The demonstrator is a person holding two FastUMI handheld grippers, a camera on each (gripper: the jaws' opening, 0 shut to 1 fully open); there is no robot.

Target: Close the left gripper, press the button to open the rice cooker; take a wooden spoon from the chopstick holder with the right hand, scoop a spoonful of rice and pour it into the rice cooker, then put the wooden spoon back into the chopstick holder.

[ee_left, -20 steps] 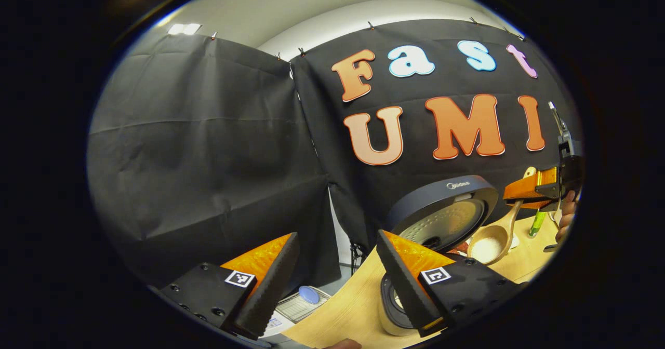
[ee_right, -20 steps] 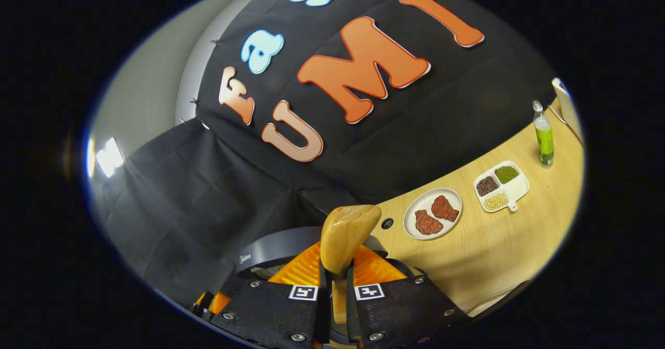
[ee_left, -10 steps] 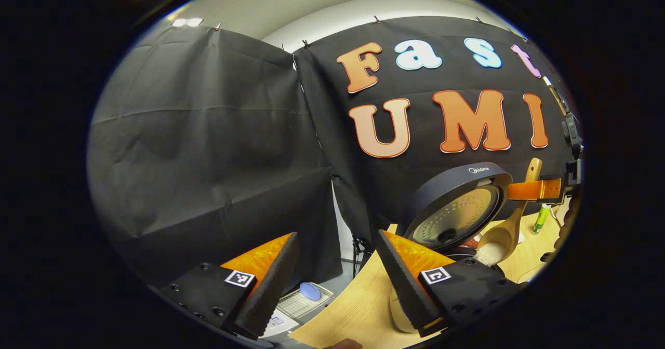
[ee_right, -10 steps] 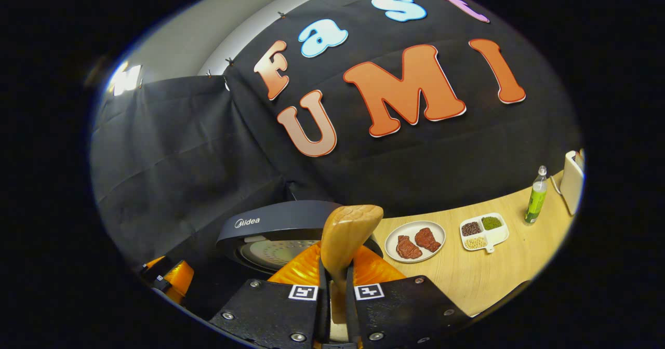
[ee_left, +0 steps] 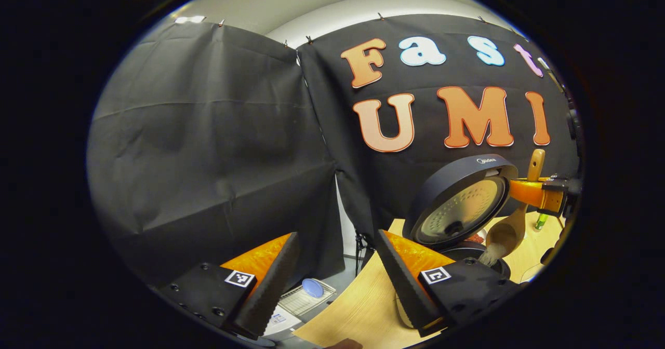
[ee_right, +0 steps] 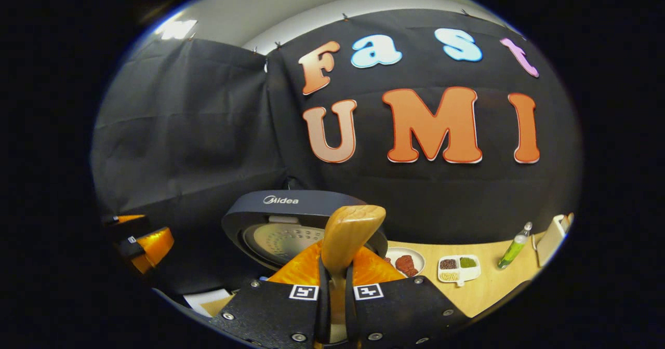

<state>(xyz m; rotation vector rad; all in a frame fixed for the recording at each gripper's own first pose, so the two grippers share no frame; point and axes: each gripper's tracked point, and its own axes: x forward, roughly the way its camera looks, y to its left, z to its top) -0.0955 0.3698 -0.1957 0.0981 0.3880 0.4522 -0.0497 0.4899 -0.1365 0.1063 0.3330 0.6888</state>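
Observation:
The rice cooker (ee_left: 462, 203) stands on the table with its lid swung up, and the rim of its pot (ee_left: 480, 252) shows below. My right gripper (ee_left: 540, 194) is shut on the handle of the wooden spoon (ee_left: 511, 229), holding it above the pot. The bowl of the spoon tips down and white rice (ee_left: 491, 255) spills from it toward the pot. In the right gripper view the spoon handle (ee_right: 347, 232) sticks up between the fingers of my right gripper (ee_right: 335, 273), in front of the cooker lid (ee_right: 291, 219). My left gripper (ee_left: 336, 236) hangs open left of the cooker and holds nothing.
Behind the cooker on the wooden table (ee_right: 493, 286) are a plate of meat (ee_right: 406, 262), a divided tray of grains (ee_right: 458, 269), a green bottle (ee_right: 513, 247) and a white object (ee_right: 549, 233). My left gripper (ee_right: 145, 241) sits off the table's left end.
The right gripper has rolled, tipping the spoon's bowl downward over the pot, and the rice now slides out. The left gripper has barely moved and stays open.

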